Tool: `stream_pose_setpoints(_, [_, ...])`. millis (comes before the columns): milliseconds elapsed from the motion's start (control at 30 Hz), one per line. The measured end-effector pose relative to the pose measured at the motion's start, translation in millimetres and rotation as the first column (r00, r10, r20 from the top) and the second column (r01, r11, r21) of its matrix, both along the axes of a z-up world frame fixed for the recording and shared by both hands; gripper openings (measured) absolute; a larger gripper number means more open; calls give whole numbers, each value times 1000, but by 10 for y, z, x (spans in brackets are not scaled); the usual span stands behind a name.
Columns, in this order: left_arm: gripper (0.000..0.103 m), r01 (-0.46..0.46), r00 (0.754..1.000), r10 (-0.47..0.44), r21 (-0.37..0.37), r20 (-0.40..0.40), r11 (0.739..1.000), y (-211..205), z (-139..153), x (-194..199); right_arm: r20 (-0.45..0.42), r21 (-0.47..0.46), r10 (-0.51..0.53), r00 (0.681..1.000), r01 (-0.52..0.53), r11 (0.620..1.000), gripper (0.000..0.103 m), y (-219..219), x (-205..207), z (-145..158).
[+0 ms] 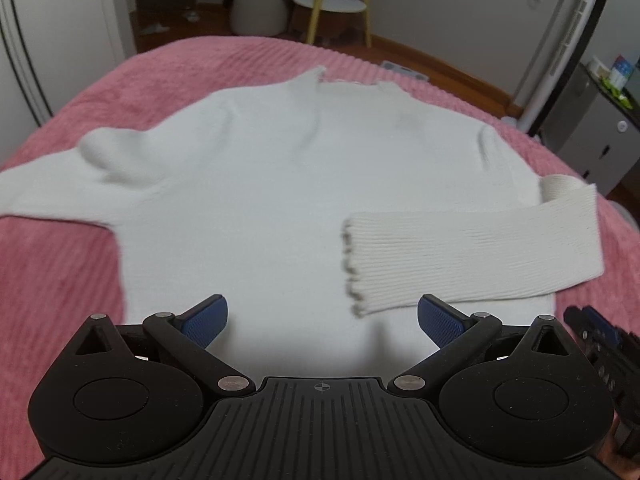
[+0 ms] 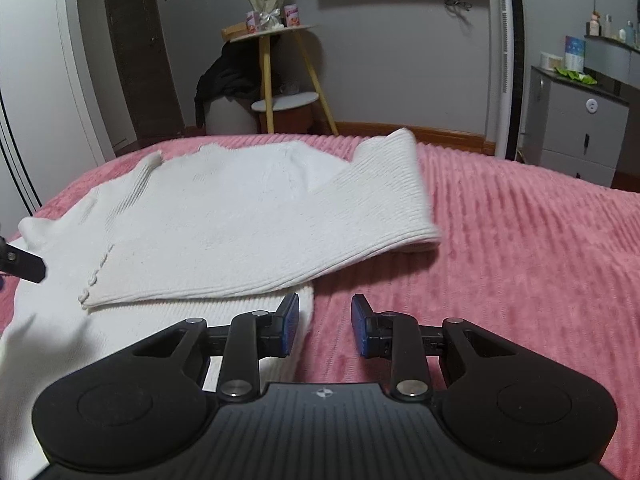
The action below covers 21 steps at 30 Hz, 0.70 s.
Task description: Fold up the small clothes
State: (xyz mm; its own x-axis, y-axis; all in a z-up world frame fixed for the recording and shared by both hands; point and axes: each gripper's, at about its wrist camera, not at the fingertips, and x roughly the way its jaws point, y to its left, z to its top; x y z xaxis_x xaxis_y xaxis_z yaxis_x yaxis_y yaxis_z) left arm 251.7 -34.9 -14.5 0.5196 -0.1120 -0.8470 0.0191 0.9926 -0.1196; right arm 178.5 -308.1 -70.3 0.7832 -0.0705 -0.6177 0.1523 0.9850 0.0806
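**One white sweater, one sleeve folded across**

One white ribbed-knit sweater (image 1: 280, 184) lies flat on a pink ridged plush bedspread (image 1: 56, 280), its long axis running up the left-wrist frame, collar at top centre and hem toward the lower edge. Its two sleeves differ: one sleeve (image 1: 472, 252) is folded across the body at right, scalloped cuff pointing to centre; the other stretches off the left edge.

The left gripper (image 1: 322, 322) hangs above the hem, blue textured pads spread wide, empty. The right gripper (image 2: 325, 326), at lower centre of its frame, stands narrowly parted over the sweater's edge and the bedspread, gripping nothing.
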Motion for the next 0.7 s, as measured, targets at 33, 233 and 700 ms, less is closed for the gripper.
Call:
stream_pose_setpoints(33, [103,2,1000,-2,-24,-4,1000,-23,-20,27,7,-13,-1,1000,1,1000,28,-16,-61,57])
stream_pose_setpoints(233, [71,-8,997,3,-73,-75,997,-173,-306,276,13,-8,-67,998,67,998,33,-225,-438,131])
stream_pose_setpoints(700, [12,-62,996,49,-181,-77,981,-140,-450,462,43,70,86,995,-89,994,38,-178,-455,-71])
